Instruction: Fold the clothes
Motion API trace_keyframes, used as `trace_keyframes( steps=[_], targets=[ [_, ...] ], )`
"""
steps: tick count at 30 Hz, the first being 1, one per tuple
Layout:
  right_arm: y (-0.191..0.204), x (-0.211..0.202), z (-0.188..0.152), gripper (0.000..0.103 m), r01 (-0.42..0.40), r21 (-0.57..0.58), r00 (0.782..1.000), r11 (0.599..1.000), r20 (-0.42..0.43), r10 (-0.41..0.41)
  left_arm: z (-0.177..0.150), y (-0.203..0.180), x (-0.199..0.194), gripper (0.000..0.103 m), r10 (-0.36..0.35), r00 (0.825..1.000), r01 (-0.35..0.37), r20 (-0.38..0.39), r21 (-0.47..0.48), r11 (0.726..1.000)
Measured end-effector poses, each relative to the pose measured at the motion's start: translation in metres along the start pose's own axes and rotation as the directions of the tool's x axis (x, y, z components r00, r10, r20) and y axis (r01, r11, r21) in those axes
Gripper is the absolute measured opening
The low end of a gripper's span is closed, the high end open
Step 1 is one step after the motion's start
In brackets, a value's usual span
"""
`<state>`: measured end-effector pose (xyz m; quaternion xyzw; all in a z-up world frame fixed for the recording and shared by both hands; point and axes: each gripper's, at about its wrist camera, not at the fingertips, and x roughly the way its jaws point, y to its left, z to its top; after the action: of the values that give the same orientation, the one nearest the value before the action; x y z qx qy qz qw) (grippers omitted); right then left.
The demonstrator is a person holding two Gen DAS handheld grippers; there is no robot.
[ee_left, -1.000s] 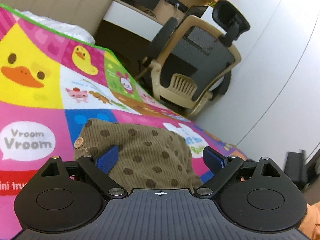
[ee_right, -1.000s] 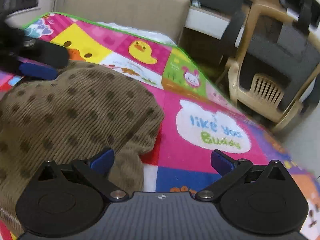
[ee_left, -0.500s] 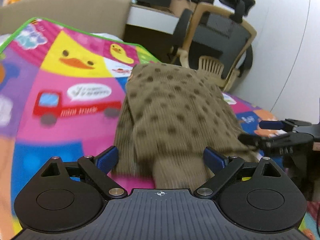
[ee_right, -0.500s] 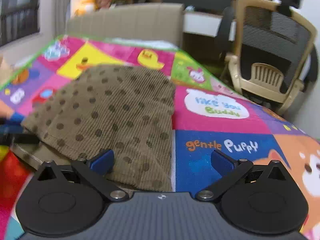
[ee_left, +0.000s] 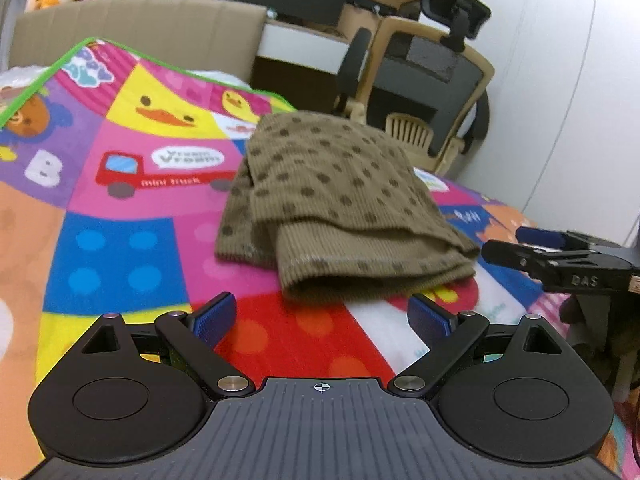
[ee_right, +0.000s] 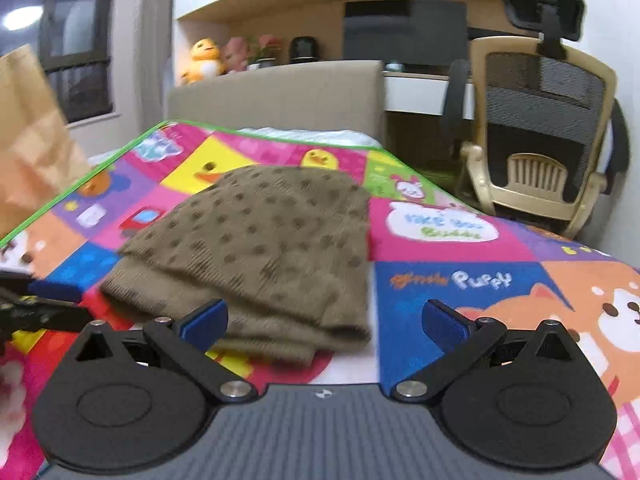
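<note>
Grippers left point(ee_left: 322, 318) and right point(ee_right: 325, 322) gape empty.

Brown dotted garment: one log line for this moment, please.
brown dotted garment: folded, lying on play mat | left gripper: open, empty | right gripper: open, empty | contact: none

A folded brown polka-dotted corduroy garment point(ee_left: 340, 200) is laid on a bright patchwork cartoon play mat point(ee_left: 120, 248), near its middle. Before it, apart from its near edge, the left gripper point(ee_left: 322, 316) is held, and the right gripper point(ee_right: 324, 318) is placed just beside the garment's right corner. Behind the mat a beige padded headboard point(ee_right: 280, 96) is set, with a beige mesh-backed office chair point(ee_right: 548, 120) to its right.
</note>
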<state>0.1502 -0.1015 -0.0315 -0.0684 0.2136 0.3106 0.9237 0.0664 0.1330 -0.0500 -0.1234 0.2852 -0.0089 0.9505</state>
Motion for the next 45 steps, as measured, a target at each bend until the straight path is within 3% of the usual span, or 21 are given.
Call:
trace_keyframes(
  steps=[2, 5, 8, 11, 17, 20, 23, 26, 31, 34, 37, 39, 45],
  targets=[
    [0.008, -0.004, -0.002, 0.103, 0.011, -0.038, 1.0, 0.999, -0.009, -0.011, 0.0, -0.007, 0.006, 0.096, 0.036, 0.999, -0.035, -0.033, 0.026, 0.999],
    [0.021, 0.016, 0.004, 0.103, 0.077, -0.117, 0.992, 0.99, -0.091, -0.088, 0.005, -0.016, 0.022, 0.099, 0.084, 0.992, -0.074, -0.091, 0.104, 0.992],
    [0.032, 0.041, 0.007, 0.103, 0.081, -0.21, 0.979, 0.974, -0.167, -0.117, 0.016, -0.02, 0.04, 0.099, 0.146, 0.985, -0.129, -0.089, 0.172, 0.977],
    [0.042, 0.062, 0.013, 0.103, 0.071, -0.328, 0.973, 0.942, -0.186, -0.138, 0.029, -0.011, 0.058, 0.099, 0.159, 0.983, -0.143, -0.096, 0.16, 0.977],
    [0.048, 0.099, 0.035, 0.103, 0.079, -0.376, 0.969, 0.923, -0.188, -0.159, 0.051, 0.005, 0.081, 0.101, 0.162, 0.984, -0.152, -0.069, 0.137, 0.979],
    [0.048, 0.115, 0.045, 0.103, 0.115, -0.309, 0.97, 0.944, -0.17, -0.173, 0.063, 0.007, 0.086, 0.101, 0.216, 0.976, -0.215, 0.003, 0.125, 0.969],
    [0.044, 0.128, 0.051, 0.103, 0.151, -0.238, 0.969, 0.96, -0.156, -0.191, 0.067, 0.014, 0.091, 0.1, 0.246, 0.969, -0.247, 0.024, 0.072, 0.966],
    [0.038, 0.121, 0.042, 0.103, 0.106, -0.162, 0.976, 0.981, -0.169, -0.133, 0.058, 0.02, 0.087, 0.1, 0.194, 0.981, -0.193, -0.015, 0.035, 0.981],
    [0.01, 0.065, 0.02, 0.103, -0.013, -0.028, 0.995, 1.0, -0.096, 0.01, 0.034, 0.019, 0.052, 0.1, 0.095, 0.995, -0.095, -0.01, 0.004, 0.995],
    [-0.002, 0.037, 0.006, 0.103, -0.026, 0.045, 0.997, 0.999, -0.073, 0.029, 0.018, 0.004, 0.035, 0.1, 0.101, 0.995, -0.101, 0.006, 0.025, 0.995],
    [-0.013, 0.022, 0.001, 0.103, 0.013, 0.089, 0.997, 0.996, -0.073, -0.006, 0.008, -0.01, 0.023, 0.1, 0.11, 0.994, -0.112, 0.026, 0.068, 0.991],
    [-0.015, 0.019, 0.0, 0.103, 0.052, 0.08, 0.994, 0.995, -0.096, -0.045, 0.002, -0.016, 0.015, 0.1, 0.134, 0.99, -0.136, 0.031, 0.075, 0.988],
    [-0.006, 0.008, -0.005, 0.103, 0.055, -0.024, 0.994, 0.998, -0.089, -0.057, -0.002, -0.023, 0.016, 0.1, 0.143, 0.989, -0.139, -0.045, 0.079, 0.987]
  ],
)
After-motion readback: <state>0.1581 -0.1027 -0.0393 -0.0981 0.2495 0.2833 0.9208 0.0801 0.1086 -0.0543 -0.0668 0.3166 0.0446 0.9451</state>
